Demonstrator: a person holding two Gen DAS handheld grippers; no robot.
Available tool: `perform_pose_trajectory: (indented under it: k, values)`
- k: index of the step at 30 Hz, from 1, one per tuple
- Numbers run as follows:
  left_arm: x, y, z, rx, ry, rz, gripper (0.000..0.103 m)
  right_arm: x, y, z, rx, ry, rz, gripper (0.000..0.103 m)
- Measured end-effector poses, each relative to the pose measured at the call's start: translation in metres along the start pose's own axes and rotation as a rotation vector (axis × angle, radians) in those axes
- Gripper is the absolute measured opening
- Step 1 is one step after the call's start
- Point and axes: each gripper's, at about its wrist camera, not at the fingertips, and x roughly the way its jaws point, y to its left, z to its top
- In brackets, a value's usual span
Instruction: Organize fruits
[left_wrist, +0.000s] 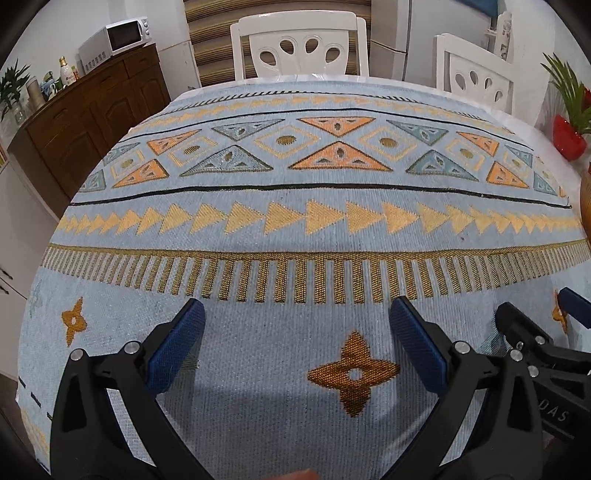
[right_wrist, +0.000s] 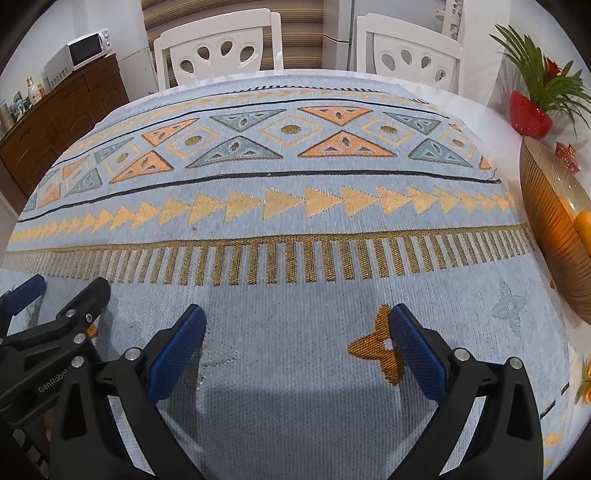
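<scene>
A woven cloth (left_wrist: 295, 221) covers the table, pale blue with a ribbed weave; bands of yellow triangles, ochre comb-like bars and orange and grey-blue triangles run across it, with ochre four-petal motifs in the lower half of each frame. At the right edge of the right wrist view stands an amber bowl (right_wrist: 546, 221), translucent, finely ribbed on its wall; orange fruit (right_wrist: 581, 221) lies inside it, only partly in frame. Above it, upper right, sits a glossy red pot (right_wrist: 528, 114) with long green leaves; two white moulded chairs (right_wrist: 218, 48) with oval cut-outs stand at the far side of the table, and a dark wooden sideboard with a white microwave (left_wrist: 122, 37) fills the upper left.

The left gripper (left_wrist: 297, 325) hovers low over the cloth at the bottom of its frame, black arms spread, blue textured pads wide apart and empty; the right gripper (right_wrist: 297, 325) matches it, jaws wide and empty, just beside the left.
</scene>
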Motion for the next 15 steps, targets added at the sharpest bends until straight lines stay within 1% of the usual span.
perform_pose_trajectory:
  k: [3, 6, 15]
  values:
    - [0.0010, 0.0013, 0.0002, -0.013, 0.007, -0.013, 0.100, 0.0012, -0.0020, 0.0010, -0.021, 0.001, 0.025, 0.098]
    - [0.0013, 0.0012, 0.0003, -0.014, 0.009, -0.013, 0.100, -0.0008, -0.0037, -0.0059, -0.029, -0.058, 0.041, 0.098]
    - [0.0021, 0.0021, -0.0001, -0.017, 0.012, -0.030, 0.100, -0.0013, -0.0025, -0.0048, -0.034, -0.059, 0.035, 0.098]
